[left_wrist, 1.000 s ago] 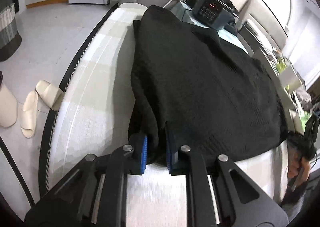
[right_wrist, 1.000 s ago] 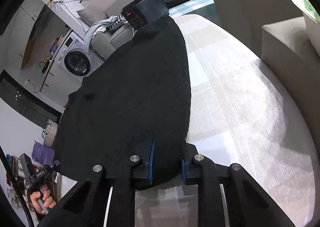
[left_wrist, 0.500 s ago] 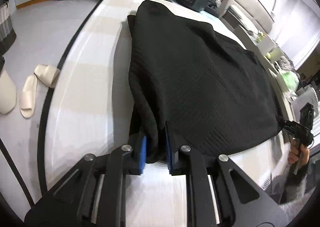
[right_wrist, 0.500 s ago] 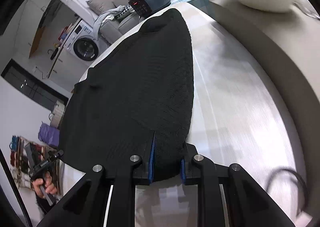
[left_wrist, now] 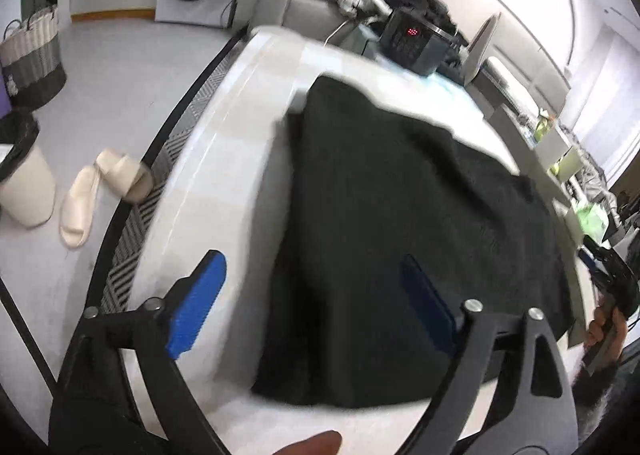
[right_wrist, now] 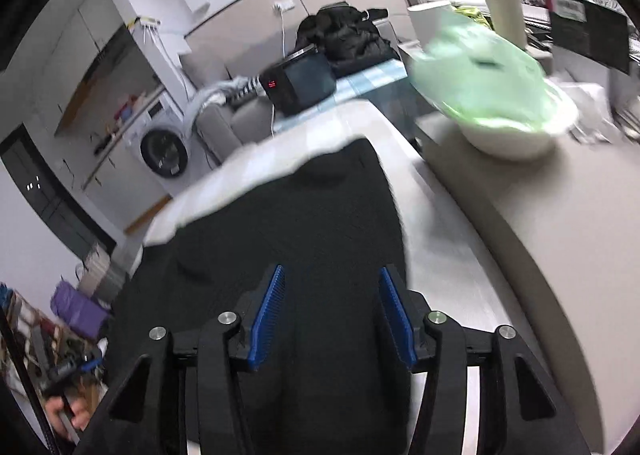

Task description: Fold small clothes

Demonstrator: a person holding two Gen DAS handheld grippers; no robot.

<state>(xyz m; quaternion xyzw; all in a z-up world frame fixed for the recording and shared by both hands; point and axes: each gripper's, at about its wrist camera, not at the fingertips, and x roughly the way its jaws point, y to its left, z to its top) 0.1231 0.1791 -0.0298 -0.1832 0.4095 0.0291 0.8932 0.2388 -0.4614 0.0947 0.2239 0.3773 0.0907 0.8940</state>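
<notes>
my left jaws (left_wrist: pixel 316 301) wide apart, empty | my right jaws (right_wrist: pixel 332 315) parted, empty | cloth (left_wrist: pixel 400 215) at 12 o'clock on table (left_wrist: pixel 224 159)

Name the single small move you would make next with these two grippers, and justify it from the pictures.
Probably lower both to re-grip the near edge. The left gripper and right gripper both hang with jaws open, holding nothing, above the black garment, which lies spread over the table, not visibly folded yet.

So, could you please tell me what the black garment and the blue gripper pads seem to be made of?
Black garment: probably knitted fabric, matte, with faint woven texture and soft folds. Blue pads: likely rubber or plastic, ridged along their edges.
</notes>
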